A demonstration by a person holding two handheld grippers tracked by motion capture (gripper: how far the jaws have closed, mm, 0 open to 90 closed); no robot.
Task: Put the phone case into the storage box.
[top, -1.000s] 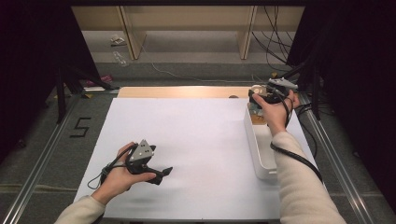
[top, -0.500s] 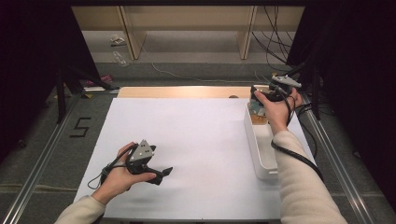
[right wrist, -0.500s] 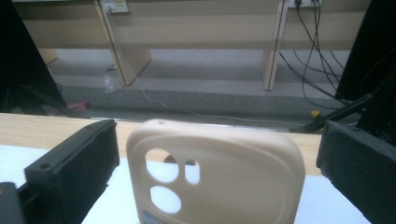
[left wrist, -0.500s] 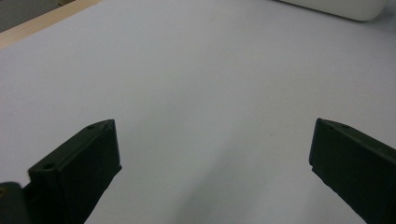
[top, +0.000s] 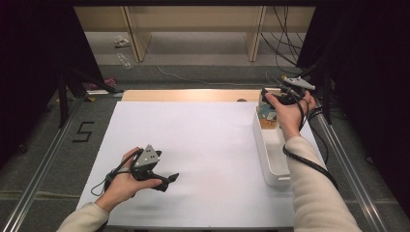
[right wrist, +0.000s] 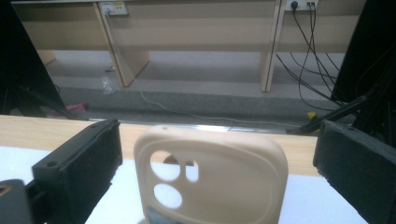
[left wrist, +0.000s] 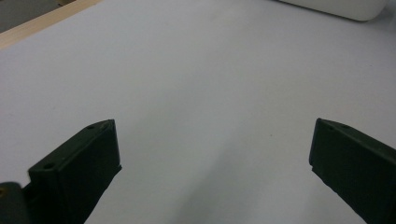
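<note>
A: The right tool (top: 269,102) sits at the upper right of the high view, over the far end of the white tray (top: 270,162). In the right gripper view its jaws stand wide apart with the beige phone case (right wrist: 210,179) upright between them, touching neither.

B: So what could go wrong?

A: If the jaws close off-centre, I judge the case could tip or slide away, since it stands on edge. The tray wall just beside it may catch a jaw too.

B: And the left tool (top: 167,180)?

A: Open as well, holding nothing, resting low over the bare white worktop (top: 203,145) at the lower left of the high view, well apart from the tray.

B: Anything in the way?

A: The cable (top: 309,162) trails along the person's right sleeve beside the tray; it could snag the rim.
</note>
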